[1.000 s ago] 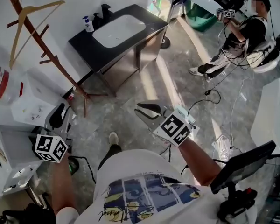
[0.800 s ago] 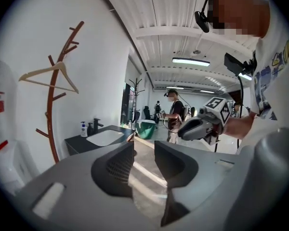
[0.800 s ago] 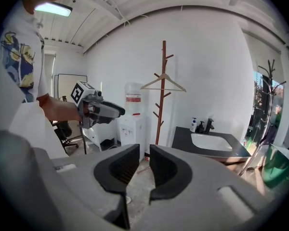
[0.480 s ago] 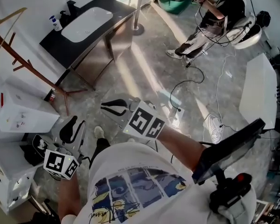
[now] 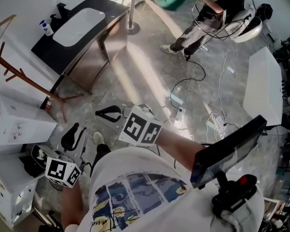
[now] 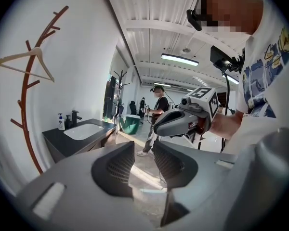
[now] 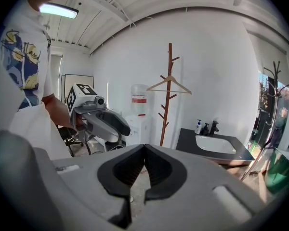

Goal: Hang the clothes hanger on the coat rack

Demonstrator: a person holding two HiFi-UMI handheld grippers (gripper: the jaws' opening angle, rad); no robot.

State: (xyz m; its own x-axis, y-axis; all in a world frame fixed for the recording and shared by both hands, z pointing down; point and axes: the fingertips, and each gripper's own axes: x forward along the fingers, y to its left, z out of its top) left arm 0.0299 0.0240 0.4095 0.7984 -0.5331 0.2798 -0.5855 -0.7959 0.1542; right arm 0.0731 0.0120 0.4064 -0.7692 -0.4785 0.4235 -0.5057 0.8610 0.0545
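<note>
The wooden clothes hanger (image 6: pixel 26 64) hangs by its hook on a branch of the brown coat rack (image 6: pixel 27 110) against the white wall. The right gripper view shows the same hanger (image 7: pixel 169 84) and rack (image 7: pixel 166 105). From the head view, only the hanger's end (image 5: pixel 4 22) and the rack's lower stem (image 5: pixel 24 81) show at the left edge. My left gripper (image 5: pixel 75 131) is low beside my body, open with nothing between its jaws (image 6: pixel 143 150). My right gripper (image 5: pixel 102 114) is held in front of me, shut and empty (image 7: pixel 144 150). Both are well away from the rack.
A black counter with a white sink (image 5: pixel 75 30) stands right of the rack, with a white water dispenser (image 5: pixel 17 122) on the rack's other side. A seated person (image 5: pixel 210 8) is at the far right. Cables (image 5: pixel 198 76) trail over the floor. A white table (image 5: pixel 263 83) is on the right.
The head view has swung, sliding the rack and sink toward the left edge. My left gripper has drawn back toward my body. The hanger stays on the rack.
</note>
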